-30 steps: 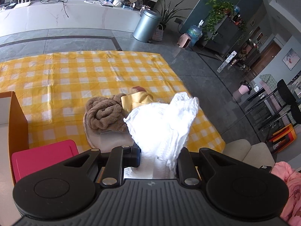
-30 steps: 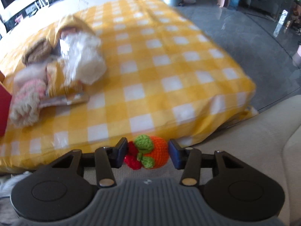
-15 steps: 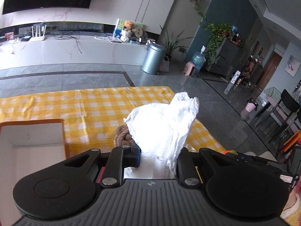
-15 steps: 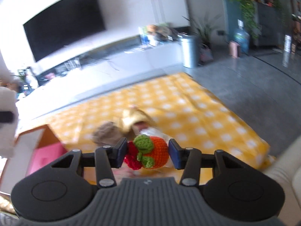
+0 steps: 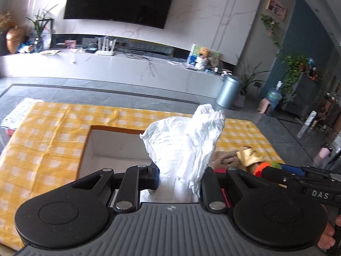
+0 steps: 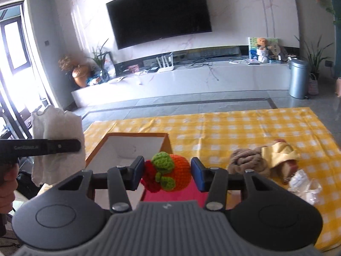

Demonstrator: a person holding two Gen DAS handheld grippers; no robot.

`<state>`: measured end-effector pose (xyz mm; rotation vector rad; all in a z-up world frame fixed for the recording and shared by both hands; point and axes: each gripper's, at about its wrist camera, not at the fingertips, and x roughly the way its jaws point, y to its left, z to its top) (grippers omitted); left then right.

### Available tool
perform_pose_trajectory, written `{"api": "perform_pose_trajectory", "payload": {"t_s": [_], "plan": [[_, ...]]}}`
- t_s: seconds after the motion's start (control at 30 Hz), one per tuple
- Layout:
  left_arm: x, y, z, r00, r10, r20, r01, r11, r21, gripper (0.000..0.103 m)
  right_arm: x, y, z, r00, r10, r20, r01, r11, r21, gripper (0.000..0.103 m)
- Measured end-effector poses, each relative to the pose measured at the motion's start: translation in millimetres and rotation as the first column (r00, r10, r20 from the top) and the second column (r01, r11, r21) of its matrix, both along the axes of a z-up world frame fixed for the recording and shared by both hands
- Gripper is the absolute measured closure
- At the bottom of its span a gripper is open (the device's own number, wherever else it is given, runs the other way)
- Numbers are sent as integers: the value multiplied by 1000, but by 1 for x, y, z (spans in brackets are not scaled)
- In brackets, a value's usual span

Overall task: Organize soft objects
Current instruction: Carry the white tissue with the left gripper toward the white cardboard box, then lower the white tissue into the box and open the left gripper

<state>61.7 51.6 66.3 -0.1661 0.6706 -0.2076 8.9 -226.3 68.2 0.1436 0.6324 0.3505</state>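
Observation:
My left gripper is shut on a crumpled white cloth and holds it up above the near side of an open orange box with a white inside. The cloth also shows in the right wrist view. My right gripper is shut on an orange, green and red crochet toy, held over the box near a pink item in it. A brown knit item and a yellow cloth lie on the checked tablecloth to the right.
The table wears a yellow and white checked cloth. A crumpled white plastic piece lies at its right near edge. Beyond the table are grey floor, a long white TV bench and a metal bin.
Both grippers have risen and swung left, from the pile of soft things to the open box. Each keeps its hold, the left on the white cloth, the right on the crochet toy.

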Motion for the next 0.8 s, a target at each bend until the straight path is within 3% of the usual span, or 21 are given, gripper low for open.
{"api": "perform_pose_trajectory", "payload": {"t_s": [0.1, 0.17, 0.23, 0.33, 0.63, 0.73, 0.8], "plan": [[3, 8, -12, 998, 58, -14, -57, 996, 74, 82, 12, 42, -12, 996, 86, -26, -86, 996, -28, 55], [9, 9, -24, 997, 16, -78, -6, 992, 124, 79, 23, 66, -21, 991, 123, -45, -125, 991, -45, 55], [12, 7, -42, 991, -21, -135, 51, 973, 226, 79, 31, 83, -30, 989, 137, -51, -141, 988, -71, 55], [16, -2, -70, 985, 20, -169, 47, 923, 382, 78, 44, 101, -46, 988, 143, -58, -148, 982, -115, 55], [29, 3, -121, 962, 77, -263, 66, 866, 495, 78, 54, 112, -75, 983, 128, -128, -145, 981, -129, 55], [27, 3, -126, 960, 95, -262, 63, 841, 538, 69, 54, 115, -79, 982, 130, -138, -149, 979, -136, 55], [24, 0, -126, 963, 99, -252, 65, 819, 570, 52, 52, 117, -80, 982, 133, -137, -152, 979, -137, 55]]}}
